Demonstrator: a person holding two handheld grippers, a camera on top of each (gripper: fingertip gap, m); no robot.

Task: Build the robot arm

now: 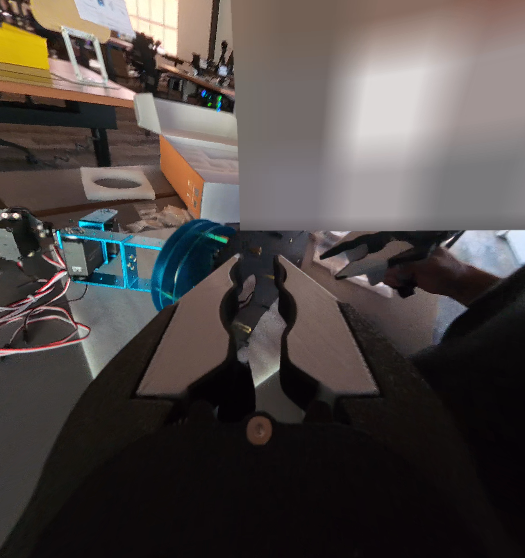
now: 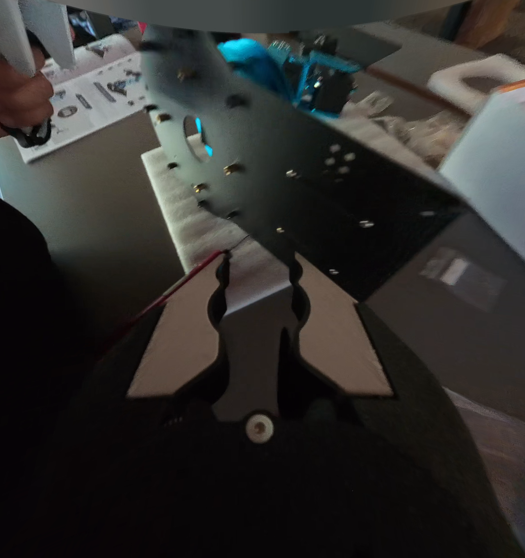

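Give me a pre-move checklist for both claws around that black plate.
1. Left claw open: ok, tips apart, nothing gripped.
2. Right claw open: ok, tips apart.
3. Black plate clear of right claw: cannot tell; its edge overlaps one fingertip, and the view is blurred.
4. Red wire clear of right claw: not ok, it runs along the other finger.
5. Blue disc clear of left claw: cannot tell; a finger overlaps it in view.

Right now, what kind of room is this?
Probably a robotics workshop: a blue metal servo bracket assembly with red-white wires, a black perforated metal plate, and a printed parts sheet on the grey table.
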